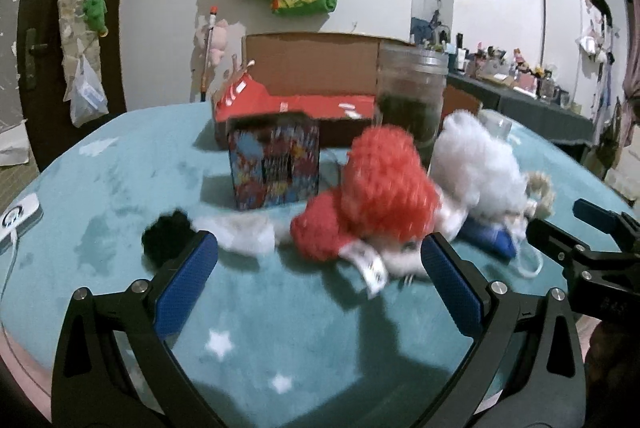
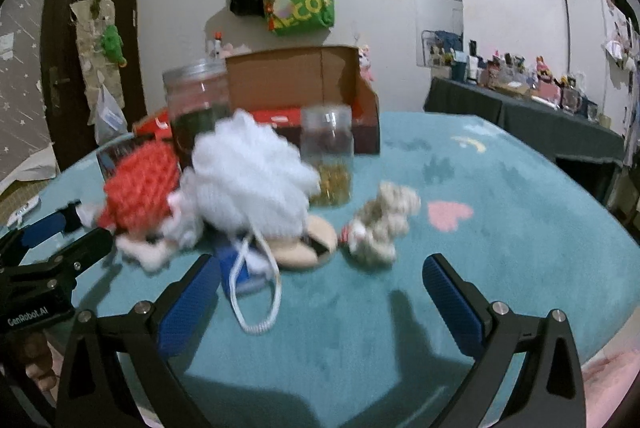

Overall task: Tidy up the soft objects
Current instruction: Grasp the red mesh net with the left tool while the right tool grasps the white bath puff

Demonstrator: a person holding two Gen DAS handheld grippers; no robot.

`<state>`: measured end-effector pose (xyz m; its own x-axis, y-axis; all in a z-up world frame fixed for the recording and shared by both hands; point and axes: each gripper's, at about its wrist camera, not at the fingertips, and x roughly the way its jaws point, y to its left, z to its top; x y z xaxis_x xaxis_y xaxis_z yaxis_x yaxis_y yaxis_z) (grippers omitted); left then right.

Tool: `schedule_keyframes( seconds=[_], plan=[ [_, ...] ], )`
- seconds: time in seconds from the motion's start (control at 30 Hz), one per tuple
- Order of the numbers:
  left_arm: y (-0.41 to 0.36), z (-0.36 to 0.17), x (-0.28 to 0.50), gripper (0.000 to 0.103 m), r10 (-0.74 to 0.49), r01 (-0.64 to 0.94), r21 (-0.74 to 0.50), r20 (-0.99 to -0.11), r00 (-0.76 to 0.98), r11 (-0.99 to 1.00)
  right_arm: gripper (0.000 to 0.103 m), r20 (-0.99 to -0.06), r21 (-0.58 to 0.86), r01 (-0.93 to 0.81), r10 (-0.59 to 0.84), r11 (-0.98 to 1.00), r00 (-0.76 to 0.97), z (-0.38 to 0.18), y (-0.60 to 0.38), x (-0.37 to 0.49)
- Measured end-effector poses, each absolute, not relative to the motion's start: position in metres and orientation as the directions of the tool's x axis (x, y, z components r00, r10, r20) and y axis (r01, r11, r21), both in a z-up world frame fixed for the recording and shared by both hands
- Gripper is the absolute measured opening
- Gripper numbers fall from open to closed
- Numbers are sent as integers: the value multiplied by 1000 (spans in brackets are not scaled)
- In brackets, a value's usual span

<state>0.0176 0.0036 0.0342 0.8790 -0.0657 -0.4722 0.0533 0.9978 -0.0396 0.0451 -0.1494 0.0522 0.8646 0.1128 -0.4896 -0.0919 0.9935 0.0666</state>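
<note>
Red knitted toy [image 1: 384, 188] lies beyond (not between) left gripper [image 1: 320, 260] fingers.

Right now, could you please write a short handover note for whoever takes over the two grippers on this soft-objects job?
Left gripper: open, empty, facing the red knitted toy.
Right gripper: open, empty, facing the white mesh puff and its cord loop.
All soft items lie loose on the teal blanket: the red toy and white puff touch; a blue item lies under the puff; a beige rope toy lies to the right; a black pom-pom lies to the left in the left wrist view.
The cardboard box stands open behind them.
Done: nothing visibly sorted. Left: everything, presumably into the box.
</note>
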Motion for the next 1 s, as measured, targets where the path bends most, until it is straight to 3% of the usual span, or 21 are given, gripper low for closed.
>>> schedule_keyframes(
  seconds=[0.27,0.47,0.6,0.77,1.0],
  plan=[
    [4,62,42,103,-146,140,-48,-478,866,989,103,-466,94,-203,223,975,856,78,-147,78],
    [1,70,67,103,-226,227,-63,-518,825,972,103,-502,124,-329,345,936,793,83,-145,109],
    [-4,65,78,92,-257,270,-60,-551,794,961,102,-525,121,-392,394,912,754,80,-136,117],
    [-14,55,85,56,-302,329,-68,-598,742,942,80,-567,132,-450,439,883,697,71,-127,123],
    [-21,54,77,48,-305,341,-52,-587,750,939,40,-566,146,-449,447,881,693,66,-131,114]
  ],
)
